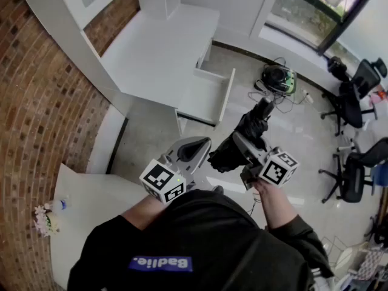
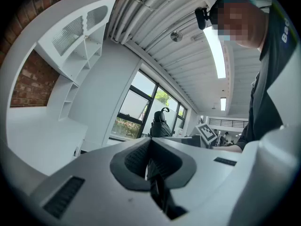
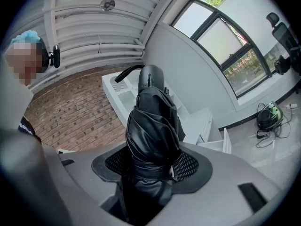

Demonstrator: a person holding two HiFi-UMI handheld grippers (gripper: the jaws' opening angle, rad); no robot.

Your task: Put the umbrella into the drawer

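A folded black umbrella (image 1: 245, 138) sticks out forward from my right gripper (image 1: 239, 149), which is shut on its lower part. In the right gripper view the umbrella (image 3: 153, 126) fills the space between the jaws of that gripper (image 3: 153, 166), its curved handle tip on top. The white drawer (image 1: 206, 96) stands pulled open under the white desk (image 1: 157, 47), ahead of both grippers; it also shows at the right of the right gripper view (image 3: 214, 142). My left gripper (image 1: 195, 147) is beside the right one, shut and holding nothing (image 2: 149, 159). The umbrella (image 2: 160, 124) shows beyond it.
A brick wall (image 1: 36, 102) runs along the left. A small white table (image 1: 91, 205) with a bunch of flowers (image 1: 43, 218) is near my left side. Cables and a dark device (image 1: 277, 77) lie on the floor at the back. Office chairs (image 1: 351, 96) stand at the right.
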